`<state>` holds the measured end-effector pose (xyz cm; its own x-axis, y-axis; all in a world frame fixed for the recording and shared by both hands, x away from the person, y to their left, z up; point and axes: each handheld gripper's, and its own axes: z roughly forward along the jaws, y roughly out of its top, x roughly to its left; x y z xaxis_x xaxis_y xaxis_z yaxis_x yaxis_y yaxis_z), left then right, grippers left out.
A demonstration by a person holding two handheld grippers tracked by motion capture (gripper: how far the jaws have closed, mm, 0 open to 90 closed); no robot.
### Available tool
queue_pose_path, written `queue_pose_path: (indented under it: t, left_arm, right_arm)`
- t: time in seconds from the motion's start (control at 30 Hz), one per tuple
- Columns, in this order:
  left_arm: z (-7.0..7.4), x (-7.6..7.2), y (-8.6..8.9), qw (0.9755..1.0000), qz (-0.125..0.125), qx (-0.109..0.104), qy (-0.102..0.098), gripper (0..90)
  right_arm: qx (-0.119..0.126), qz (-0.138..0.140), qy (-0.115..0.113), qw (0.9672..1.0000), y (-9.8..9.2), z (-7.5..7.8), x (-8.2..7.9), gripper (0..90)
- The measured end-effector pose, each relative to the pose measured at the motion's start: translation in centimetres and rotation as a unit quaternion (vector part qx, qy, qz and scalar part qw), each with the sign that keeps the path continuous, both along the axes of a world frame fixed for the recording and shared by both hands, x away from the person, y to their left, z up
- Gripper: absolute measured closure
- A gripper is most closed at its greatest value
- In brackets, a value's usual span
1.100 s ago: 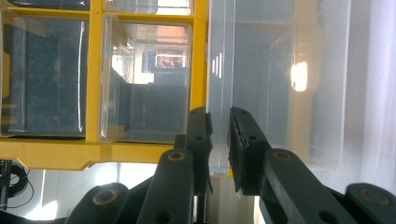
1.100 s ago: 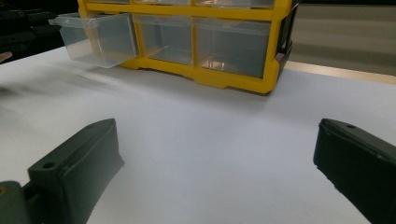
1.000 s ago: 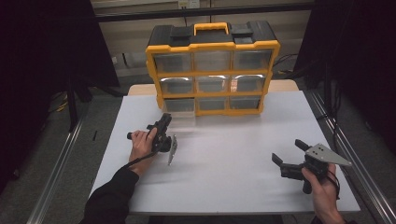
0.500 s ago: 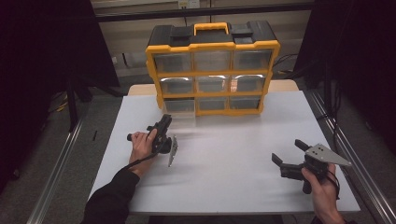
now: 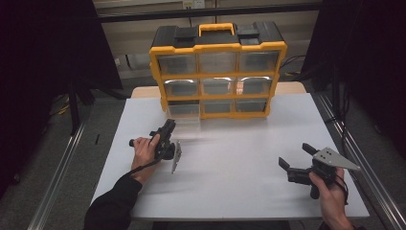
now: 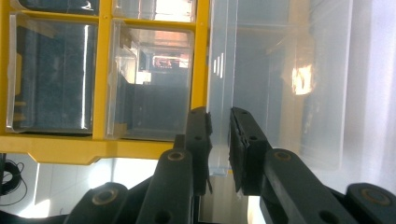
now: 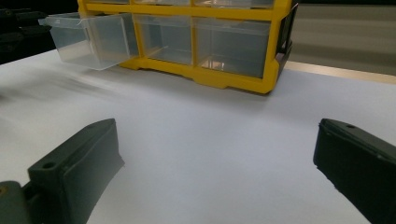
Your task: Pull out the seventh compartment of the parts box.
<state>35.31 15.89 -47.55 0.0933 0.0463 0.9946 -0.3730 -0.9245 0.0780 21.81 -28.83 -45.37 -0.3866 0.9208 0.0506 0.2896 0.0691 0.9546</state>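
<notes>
- Two hand-held black two-jaw tongs are sitting just where they were a second ago; neither hand is shifting, so the work is pausing rather than advancing.
- Nearest, the right gripper [image 5: 294, 155] is resting low over the white table top [image 5: 239, 158] at its near right side, its jaws standing wide apart with nothing but bare table between them, and it is pointing toward the cabinet from well away.
- Further in, the left gripper [image 6: 219, 126] is pinching narrow on the front lip of the clear plastic drawer [image 6: 280, 93], with the pads pressing on either side of the thin wall.
- That drawer [image 5: 184, 111] is sticking part way out of the bottom-left slot, its front end hanging just above the table. Judging by this, the pull is under way but not finished, and the grip is looking firm enough to go on.
- Behind it, the yellow-framed, black-topped organiser cabinet with nine see-through drawers [image 5: 218, 48] is standing upright at the far edge of the table, with the other eight drawers sitting closed.
- No brand, label or writing is showing legibly; a few short pale moulded lines on the drawer wall in the left gripper view are reading as marks, not letters.
</notes>
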Motion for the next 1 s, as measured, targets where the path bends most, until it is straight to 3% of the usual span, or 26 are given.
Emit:
queue_pose_path:
  t: [0.43,0.63,0.7,0.73,0.77,0.83,0.87,0.9,0.93,1.0]
  left_arm:
    - [-0.36,0.12,-0.13,0.9997,0.004,0.008,0.021,77.8]
    - [-0.36,0.08,-0.17,0.9998,0.004,0.008,0.016,77.3]
    - [-0.40,0.17,-0.10,0.9996,0.000,-0.011,0.028,76.8]
    - [-0.54,0.26,-0.15,0.9987,-0.005,-0.039,0.033,76.2]
    - [-0.21,0.13,-0.01,0.9991,0.010,-0.021,0.035,75.9]
    - [-0.27,0.09,0.01,0.9992,0.012,-0.019,0.033,75.4]
    - [-0.66,0.32,-0.18,0.9981,-0.009,-0.048,0.037,74.6]
    - [-0.73,0.42,-0.24,0.9976,-0.014,-0.055,0.040,72.9]
    - [-0.41,0.09,-0.16,0.9988,0.008,-0.026,0.040,71.2]
    - [-0.42,0.07,-0.14,0.9989,0.010,-0.018,0.041,66.9]
  right_arm:
    - [0.000,0.001,0.002,1.0000,0.01,-0.02,-0.02,0.1]
    - [-0.001,0.002,0.000,1.0000,0.01,-0.01,-0.01,0.1]
    - [0.000,0.002,0.002,1.0000,0.01,0.00,-0.03,0.1]
    - [0.001,0.002,0.001,1.0000,-0.01,0.01,-0.03,0.1]
    - [0.000,0.002,0.000,1.0000,-0.03,0.02,-0.03,0.1]
    - [0.000,0.002,0.000,1.0000,-0.03,0.01,-0.05,0.1]
    - [0.000,0.002,0.000,1.0000,-0.04,0.01,-0.05,0.1]
    - [-0.001,0.002,-0.001,1.0000,-0.05,0.01,-0.04,0.1]
    - [0.000,0.002,0.000,1.0000,-0.04,0.02,-0.05,0.1]
    - [-0.001,0.003,0.000,1.0000,-0.01,0.00,-0.04,0.1]
